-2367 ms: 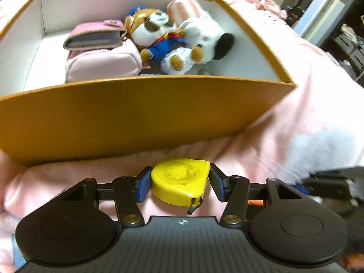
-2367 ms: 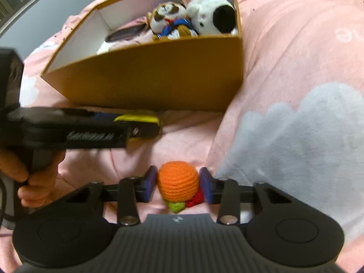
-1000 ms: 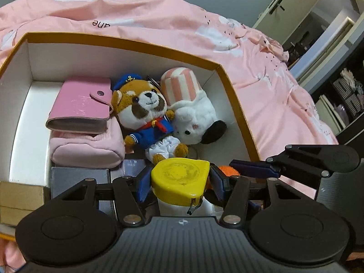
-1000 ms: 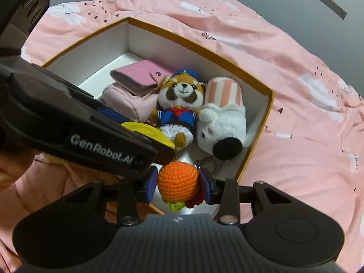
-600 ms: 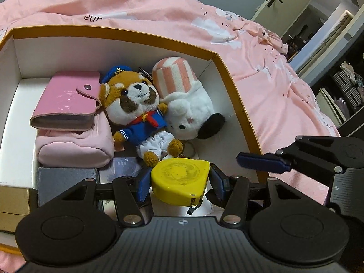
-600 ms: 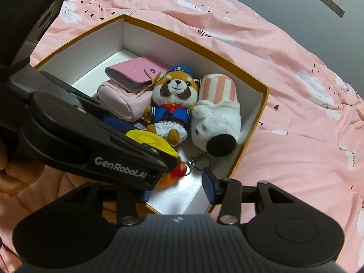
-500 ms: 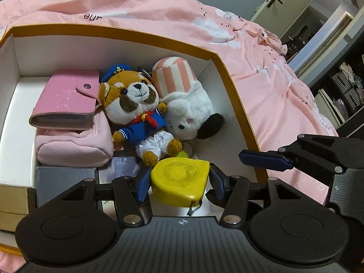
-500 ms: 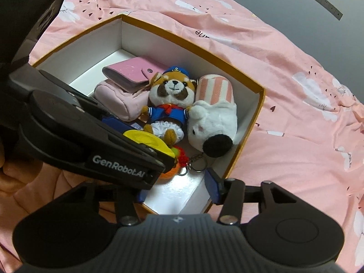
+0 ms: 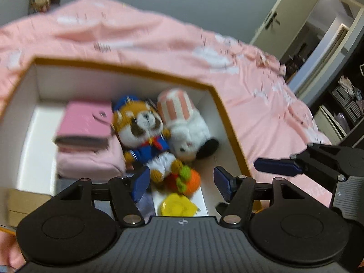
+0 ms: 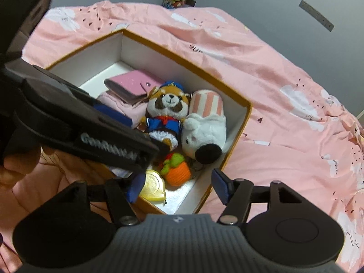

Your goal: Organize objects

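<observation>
Now both grippers hover over the orange box [image 10: 246, 111], which lies on a bed with a pink duvet [image 10: 284, 95] printed with white clouds. The left gripper [image 9: 183, 180] has its fingers spread apart and holds nothing; the right gripper [image 10: 178, 186] is also released and empty. Inside the box, at its near right corner, the yellow tape measure [image 10: 153, 187] lies flat, and the orange crochet toy [image 10: 176, 169] is just beside it, toward the middle of the box. Further inside the box are a red panda plush [image 10: 168, 111], a white plush with striped hat [image 10: 206, 125] against the right wall, and a pink wallet [image 10: 134, 86] on a pink pouch [image 9: 88, 161]. Beyond the box, a grey wall [image 10: 250, 2] stands behind the bed, and to the right of the box the left view shows an open door [image 9: 284, 20].
</observation>
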Demonstrator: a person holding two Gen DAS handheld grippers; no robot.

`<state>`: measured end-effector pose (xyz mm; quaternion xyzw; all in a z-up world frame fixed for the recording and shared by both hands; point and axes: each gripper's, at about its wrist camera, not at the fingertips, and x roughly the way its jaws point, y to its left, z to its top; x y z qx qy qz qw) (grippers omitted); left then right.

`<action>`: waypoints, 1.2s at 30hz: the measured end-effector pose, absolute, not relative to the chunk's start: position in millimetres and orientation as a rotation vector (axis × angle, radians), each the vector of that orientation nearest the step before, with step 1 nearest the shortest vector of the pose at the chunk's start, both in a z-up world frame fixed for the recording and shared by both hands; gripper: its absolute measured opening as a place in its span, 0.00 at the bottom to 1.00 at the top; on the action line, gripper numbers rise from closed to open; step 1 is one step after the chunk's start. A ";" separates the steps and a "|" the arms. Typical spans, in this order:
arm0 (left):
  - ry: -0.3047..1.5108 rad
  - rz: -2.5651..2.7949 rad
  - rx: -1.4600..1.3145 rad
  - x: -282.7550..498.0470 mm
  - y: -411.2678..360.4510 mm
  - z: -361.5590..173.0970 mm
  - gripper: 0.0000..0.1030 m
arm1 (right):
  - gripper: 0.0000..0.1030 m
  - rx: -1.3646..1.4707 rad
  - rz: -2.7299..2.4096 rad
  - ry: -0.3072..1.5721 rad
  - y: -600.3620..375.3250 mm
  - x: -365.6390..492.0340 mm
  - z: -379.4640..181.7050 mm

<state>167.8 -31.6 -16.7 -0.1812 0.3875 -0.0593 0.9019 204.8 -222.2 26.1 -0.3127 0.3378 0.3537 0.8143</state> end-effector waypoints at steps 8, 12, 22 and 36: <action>0.586 -0.031 -0.236 124.8 -37.6 25.8 0.78 | 0.81 -0.500 0.715 0.645 -240.0 181.6 56.7; 0.501 0.008 -0.167 104.3 -40.6 42.9 0.80 | 0.86 -0.387 0.692 0.589 -249.2 161.8 70.7; 0.390 0.084 -0.031 55.5 -38.0 61.3 0.88 | 0.99 -0.157 0.633 0.501 -260.5 120.3 73.7; 0.611 0.206 -0.064 37.4 -12.4 38.7 0.98 | 0.99 -0.174 0.552 0.541 -233.7 80.8 48.2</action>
